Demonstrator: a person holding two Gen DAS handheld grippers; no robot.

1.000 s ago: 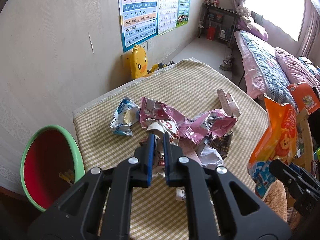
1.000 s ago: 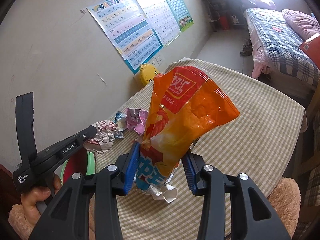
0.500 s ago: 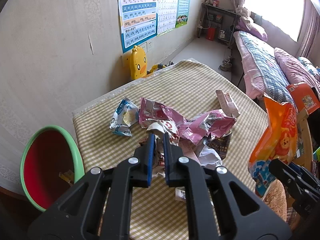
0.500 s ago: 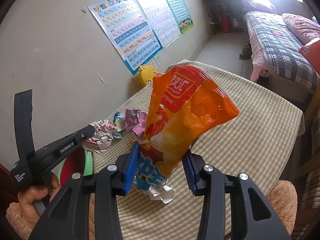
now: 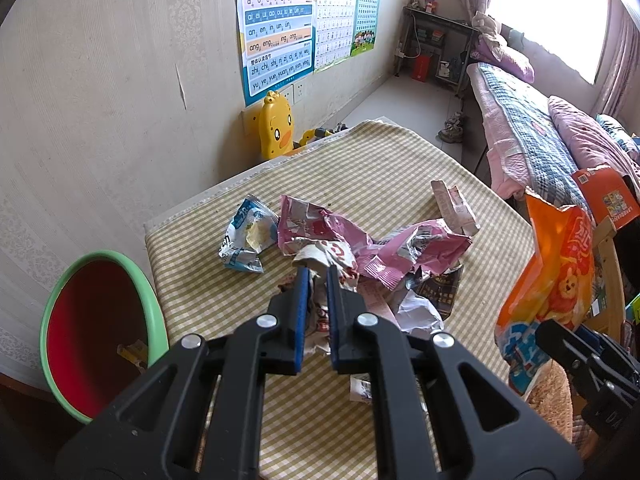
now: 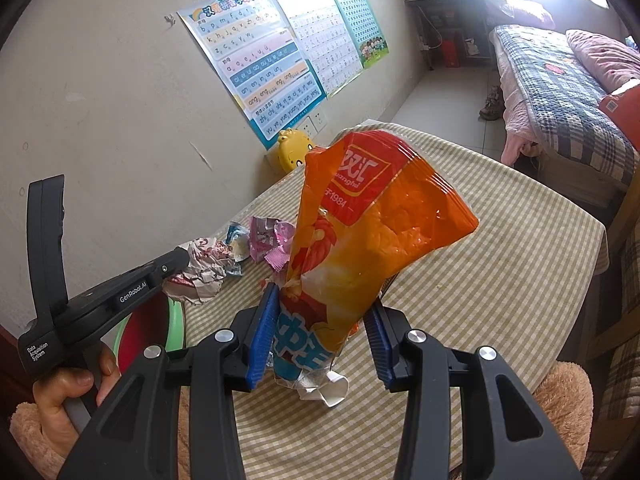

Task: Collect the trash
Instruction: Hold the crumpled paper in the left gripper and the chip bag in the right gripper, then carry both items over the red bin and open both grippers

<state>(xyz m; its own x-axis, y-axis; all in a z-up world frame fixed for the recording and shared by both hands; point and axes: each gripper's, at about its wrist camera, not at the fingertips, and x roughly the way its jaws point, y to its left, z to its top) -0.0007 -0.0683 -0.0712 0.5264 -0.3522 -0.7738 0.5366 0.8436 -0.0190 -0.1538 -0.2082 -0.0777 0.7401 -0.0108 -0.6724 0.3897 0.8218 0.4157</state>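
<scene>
My left gripper (image 5: 317, 276) is shut on a crumpled white-and-red wrapper (image 5: 328, 254), held above the trash pile on the checked table (image 5: 380, 168); it also shows in the right wrist view (image 6: 200, 270). My right gripper (image 6: 322, 300) is shut on a tall orange snack bag (image 6: 372, 224), held upright above the table; the bag shows at the right in the left wrist view (image 5: 548, 268). Pink wrappers (image 5: 400, 248), a blue-white packet (image 5: 246, 238) and a small carton (image 5: 454, 204) lie on the table. A green-rimmed red bin (image 5: 96, 332) stands left of the table.
A yellow duck toy (image 5: 276, 124) stands by the wall behind the table. Wall posters (image 5: 280, 24) hang above it. A bed (image 5: 540, 136) lies at the right. A small paper scrap (image 5: 360, 388) lies near the table's front.
Both grippers keep their hold. The view has shifted only slightly; the wrapper and the orange bag stay held above the table.
</scene>
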